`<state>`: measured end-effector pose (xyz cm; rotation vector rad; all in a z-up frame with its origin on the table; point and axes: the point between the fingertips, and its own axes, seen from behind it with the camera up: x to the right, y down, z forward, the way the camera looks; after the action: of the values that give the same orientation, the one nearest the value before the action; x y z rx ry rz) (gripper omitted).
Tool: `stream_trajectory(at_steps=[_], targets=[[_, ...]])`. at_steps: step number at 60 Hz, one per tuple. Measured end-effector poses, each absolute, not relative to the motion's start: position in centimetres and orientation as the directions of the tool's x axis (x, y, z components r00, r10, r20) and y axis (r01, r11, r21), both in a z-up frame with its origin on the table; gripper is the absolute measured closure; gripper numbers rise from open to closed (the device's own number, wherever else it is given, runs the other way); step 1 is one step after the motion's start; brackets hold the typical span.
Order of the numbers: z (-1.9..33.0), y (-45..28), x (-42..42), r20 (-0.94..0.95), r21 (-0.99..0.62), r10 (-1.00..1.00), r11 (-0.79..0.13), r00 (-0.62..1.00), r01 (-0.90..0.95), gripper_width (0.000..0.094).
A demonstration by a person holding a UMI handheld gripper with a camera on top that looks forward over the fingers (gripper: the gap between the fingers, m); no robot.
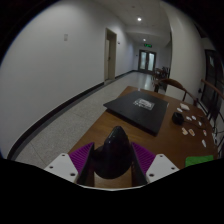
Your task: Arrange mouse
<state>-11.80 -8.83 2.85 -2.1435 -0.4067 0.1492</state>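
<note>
Pinched between the two purple pads (83, 155) of the claw (113, 163) sits a dark, rounded mouse (113, 152), its humped back rising just above the fingertips and its long axis running straight ahead along the fingers. Both pads appear to press on its flanks with no gap visible at either side, so the claw is judged to be closed on the mouse and carrying it clear of any support. Beyond the fingers, ahead and slightly to the right, a wooden surface (110, 125) extends away, bearing a large black mat (140, 108) with a small white item (146, 103) lying on it; whether that is a card or a label cannot be determined. Further right, several small pale objects (190, 125) are scattered on the surface, too small to identify. A corridor with white walls and a door at its far end lies to the left. The governing relation: the mat lies forward of the mouse, well apart from it, so placement would call for travel forward and down, with the mouse's long axis already roughly in line with that approach.
</note>
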Motion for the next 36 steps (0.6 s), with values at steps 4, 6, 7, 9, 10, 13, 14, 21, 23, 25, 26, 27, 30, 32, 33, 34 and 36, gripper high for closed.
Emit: stream_trajectory(at_steps=[4,6,7,9,10,13,14,21,23,25,26,27,30,32,33,34,36], targets=[[3.0,-8.9,-11.8,0.042,-0.824,0.333,-0.521,0.942,0.221,0.0229],[2.9,-8.9,-11.7,0.043,-0.822,0.328,-0.526,0.944,0.22,0.0231],[2.9,-8.9,-11.7,0.043,-0.819,0.327,-0.529,0.944,0.221,0.0231],[3.0,-9.9,-11.9,0.043,-0.815,0.327,-0.535,0.944,0.223,0.0231],[3.0,-9.6,-12.1,0.045,-0.814,0.326,-0.536,0.944,0.224,0.0227],[2.6,-9.0,-11.8,0.044,-0.811,0.331,-0.539,0.943,0.227,0.018],[2.5,-8.9,-11.7,0.041,-0.81,0.33,-0.541,0.943,0.224,0.0174],[1.7,-9.0,-11.6,-0.004,-0.793,0.31,-0.581,0.951,0.186,0.0082],[1.6,-9.1,-11.7,-0.016,-0.787,0.312,-0.59,0.95,0.18,0.0079],[1.7,-9.1,-12.0,-0.027,-0.783,0.312,-0.598,0.95,0.174,0.0079],[1.8,-9.5,-12.0,-0.032,-0.781,0.309,-0.601,0.95,0.169,0.0077],[1.8,-9.5,-12.0,-0.039,-0.781,0.307,-0.603,0.951,0.163,0.0081],[1.8,-9.3,-12.2,-0.068,-0.778,0.287,-0.615,0.956,0.13,0.0079],[1.8,-9.3,-12.4,-0.086,-0.775,0.274,-0.623,0.958,0.109,0.0081],[1.8,-9.2,-12.5,-0.096,-0.774,0.268,-0.626,0.959,0.097,0.0084],[1.9,-9.1,-12.6,-0.107,-0.771,0.261,-0.631,0.959,0.086,0.009],[2.1,-8.9,-12.4,-0.118,-0.769,0.251,-0.635,0.961,0.072,0.0094]])
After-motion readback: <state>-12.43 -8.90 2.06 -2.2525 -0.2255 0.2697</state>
